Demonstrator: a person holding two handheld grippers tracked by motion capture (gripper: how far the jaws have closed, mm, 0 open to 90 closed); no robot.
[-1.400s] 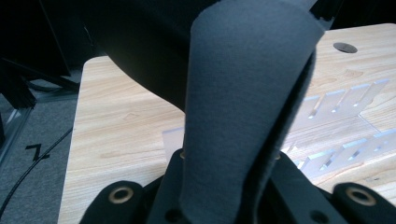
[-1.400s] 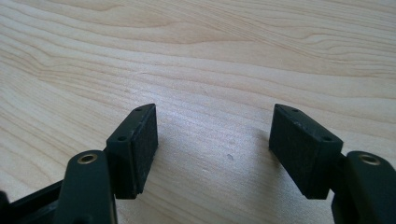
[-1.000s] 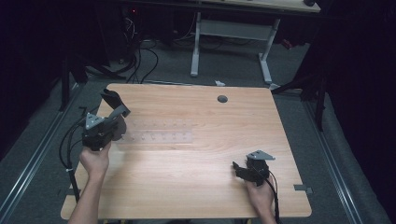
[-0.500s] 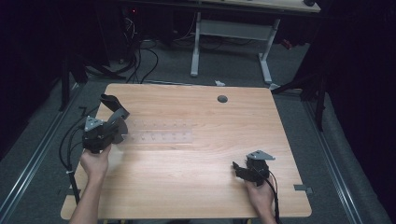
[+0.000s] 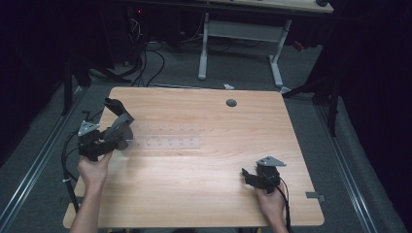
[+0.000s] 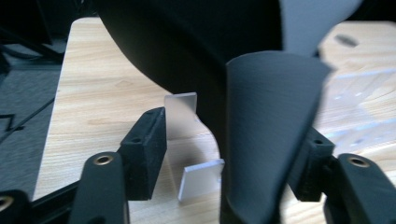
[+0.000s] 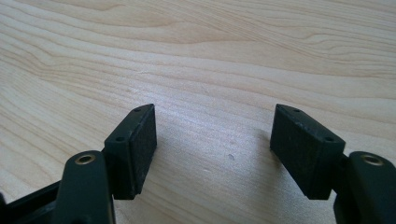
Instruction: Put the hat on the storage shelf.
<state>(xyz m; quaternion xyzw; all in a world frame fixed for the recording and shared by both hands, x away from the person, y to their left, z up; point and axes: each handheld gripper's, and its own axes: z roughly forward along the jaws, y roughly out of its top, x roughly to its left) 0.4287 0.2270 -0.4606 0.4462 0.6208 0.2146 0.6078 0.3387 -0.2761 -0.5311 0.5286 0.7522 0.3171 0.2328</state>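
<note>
A clear, near-invisible perforated strip [image 5: 167, 142] lies on the wooden table [image 5: 204, 194], its left end at the left gripper [image 5: 118, 127]; a dark curved object [image 6: 261, 140], too blurred to identify, rises between that gripper's parted jaws, the strip's pale upturned end [image 6: 182, 109] just beyond them. Whether the jaws grip anything cannot be told. Well right of the strip, the right gripper [image 7: 212, 140] rests wide open over bare wood.

Dark object [image 6: 261, 140] between left tool's jaws, blurred, unidentifiable
</note>
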